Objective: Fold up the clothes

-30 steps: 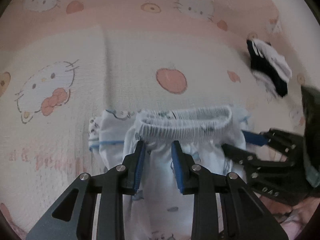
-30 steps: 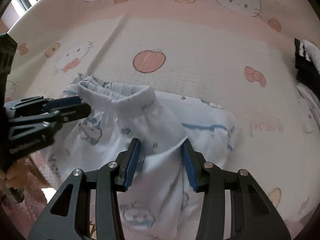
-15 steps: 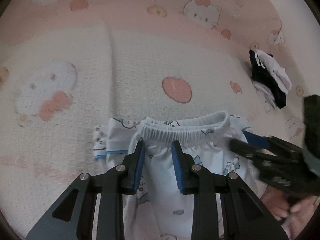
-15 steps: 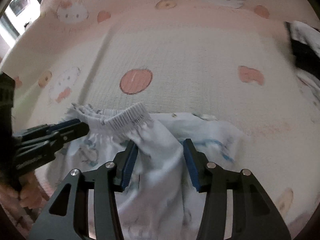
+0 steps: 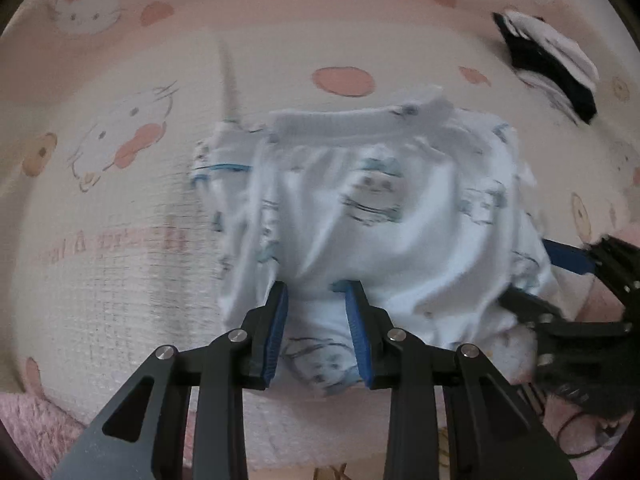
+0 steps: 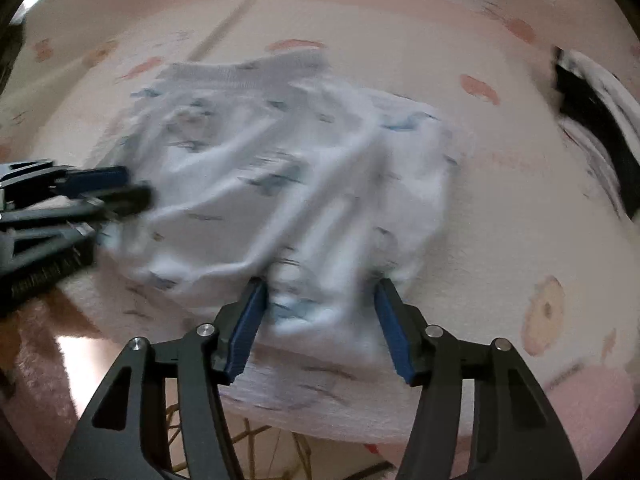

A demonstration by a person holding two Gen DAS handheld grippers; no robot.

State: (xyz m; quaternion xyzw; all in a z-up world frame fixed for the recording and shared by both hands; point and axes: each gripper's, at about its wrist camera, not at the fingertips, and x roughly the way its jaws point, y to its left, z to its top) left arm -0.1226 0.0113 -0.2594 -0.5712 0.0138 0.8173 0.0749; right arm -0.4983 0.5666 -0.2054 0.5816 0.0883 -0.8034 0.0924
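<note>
Your pants [image 5: 372, 208] lie bunched up on the pink blanket [image 5: 120, 240], and both pictures are blurry. The pants are white with little blue drawings. Their stretchy waistband [image 5: 352, 124] is on the far side of the pants from you.

Your left claw [image 5: 316, 300] sits at the near edge of the pants. Its two blue pads [image 5: 276, 320] have a gap between them, and a fold of the pants fills that gap. The pads touch the cloth on both sides, but you cannot tell if they squeeze it.

Your right claw [image 6: 320, 296] is also at the near edge of the pants [image 6: 288, 184]. Its pads [image 6: 394, 328] are spread wide apart, so it is let go. Cloth lies loosely between them.

From the right claw's view, your left claw [image 6: 116, 188] shows at the left side of the pants. From the left claw's view, your right claw [image 5: 560, 276] shows at the right side of the pants.

A black and white cloth [image 5: 548, 56] lies on the blanket, well apart from the pants, far off to their right.
</note>
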